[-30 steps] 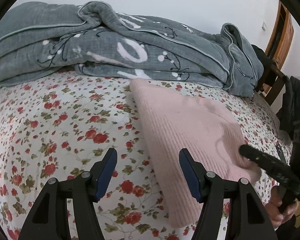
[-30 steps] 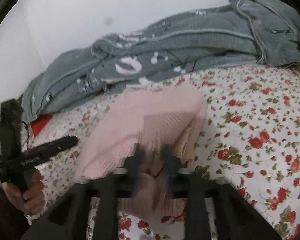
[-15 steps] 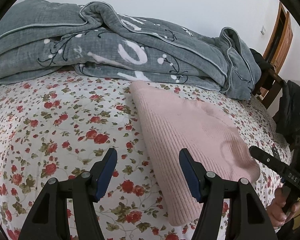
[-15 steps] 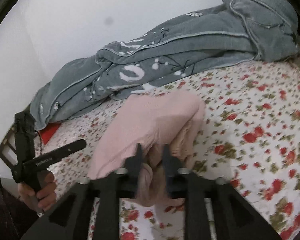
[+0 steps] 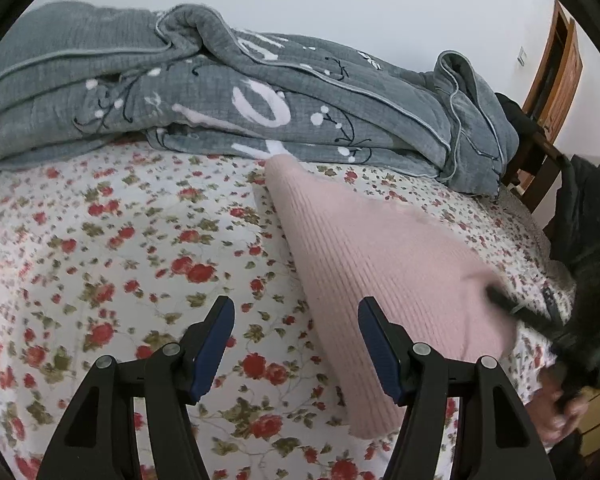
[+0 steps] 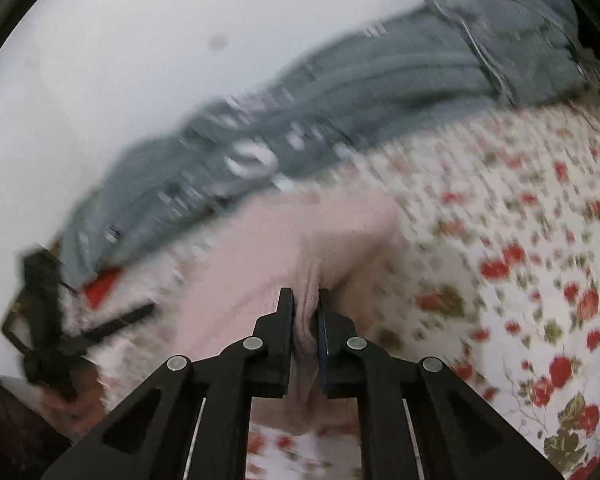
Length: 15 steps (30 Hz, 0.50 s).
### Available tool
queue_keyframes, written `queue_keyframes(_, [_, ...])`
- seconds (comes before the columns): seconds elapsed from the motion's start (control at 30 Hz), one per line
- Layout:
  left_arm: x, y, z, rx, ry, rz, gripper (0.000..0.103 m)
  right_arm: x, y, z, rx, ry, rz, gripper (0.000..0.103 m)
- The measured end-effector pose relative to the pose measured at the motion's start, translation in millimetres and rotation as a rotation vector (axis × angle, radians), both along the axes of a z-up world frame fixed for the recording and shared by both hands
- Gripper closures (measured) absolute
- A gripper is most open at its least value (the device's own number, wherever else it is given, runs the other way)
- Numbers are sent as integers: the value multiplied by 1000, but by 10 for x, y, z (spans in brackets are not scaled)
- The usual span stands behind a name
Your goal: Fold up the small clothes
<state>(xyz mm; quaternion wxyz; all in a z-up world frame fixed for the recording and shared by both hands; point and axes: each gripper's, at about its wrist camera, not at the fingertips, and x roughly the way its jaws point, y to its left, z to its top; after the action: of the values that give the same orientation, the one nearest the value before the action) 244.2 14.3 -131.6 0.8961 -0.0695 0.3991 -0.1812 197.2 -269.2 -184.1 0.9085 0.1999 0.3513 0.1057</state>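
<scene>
Pink knit garment (image 5: 380, 264) partly folded on bed (image 5: 100, 260); right tongs (image 6: 306, 308) just closed, pinching its near edge, left tongs (image 5: 296, 344) open, empty; folding unfinished.

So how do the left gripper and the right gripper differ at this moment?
The left gripper stands open over the floral sheet with nothing between its pads; the right gripper has just closed and pinches a bunch of the pink knit garment. The left wrist view is sharp, while the right wrist view is smeared with motion blur. Both are black with blue pads, and each is held in a hand.
</scene>
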Motion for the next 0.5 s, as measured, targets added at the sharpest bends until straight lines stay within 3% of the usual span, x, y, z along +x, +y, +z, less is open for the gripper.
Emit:
queue_keyframes(0.07, [43, -35, -22, -30, 18, -5, 41, 49, 57, -166, -37, 63, 13, 92])
queue_keyframes(0.17, [126, -121, -45, -55, 35, -28, 41, 31, 157, -64, -120, 49, 30, 90])
queue_keyframes(0.27, [247, -220, -90, -44, 53, -40, 41, 99, 170, 103, -128, 27, 40, 78])
queue_keyframes(0.33, [325, -261, -133, -48, 69, -50, 41, 214, 182, 157, -128, 17, 29, 64])
queue_keyframes(0.5, [504, -281, -243, -99, 115, -71, 39, 624, 168, -87, -138, 141, 16, 56])
